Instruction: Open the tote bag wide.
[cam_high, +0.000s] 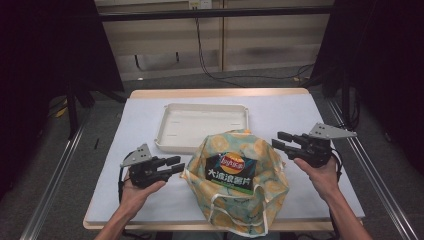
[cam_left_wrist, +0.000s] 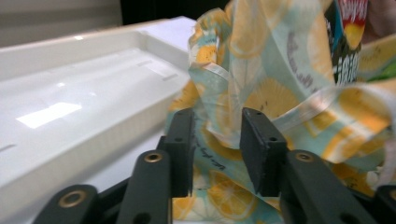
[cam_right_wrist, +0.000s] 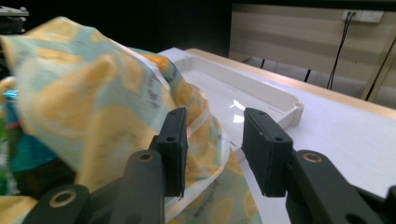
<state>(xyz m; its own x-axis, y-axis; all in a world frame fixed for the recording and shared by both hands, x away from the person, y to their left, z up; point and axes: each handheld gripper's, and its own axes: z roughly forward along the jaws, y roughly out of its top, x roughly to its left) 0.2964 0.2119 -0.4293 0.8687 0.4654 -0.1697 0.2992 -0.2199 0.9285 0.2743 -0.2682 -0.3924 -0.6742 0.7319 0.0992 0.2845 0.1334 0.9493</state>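
A cloth bag (cam_high: 260, 192) printed with yellow lemons lies slumped on the table's near half, its mouth facing me. A dark crisp packet (cam_high: 229, 169) with a red and yellow logo sits in that mouth. My left gripper (cam_high: 177, 163) is at the bag's left edge, open, and in the left gripper view the bag's cloth (cam_left_wrist: 261, 93) bunches just beyond and partly between my open left gripper (cam_left_wrist: 217, 135). My right gripper (cam_high: 278, 140) is at the bag's upper right, also open. In the right gripper view my right gripper (cam_right_wrist: 215, 135) is apart from the bag (cam_right_wrist: 93, 107).
A shallow white tray (cam_high: 165, 125) lies behind the bag, near the table's middle. The table (cam_high: 135, 145) has a white cover and a wooden edge. Black curtains and metal rails flank it, and cables run along the floor beyond.
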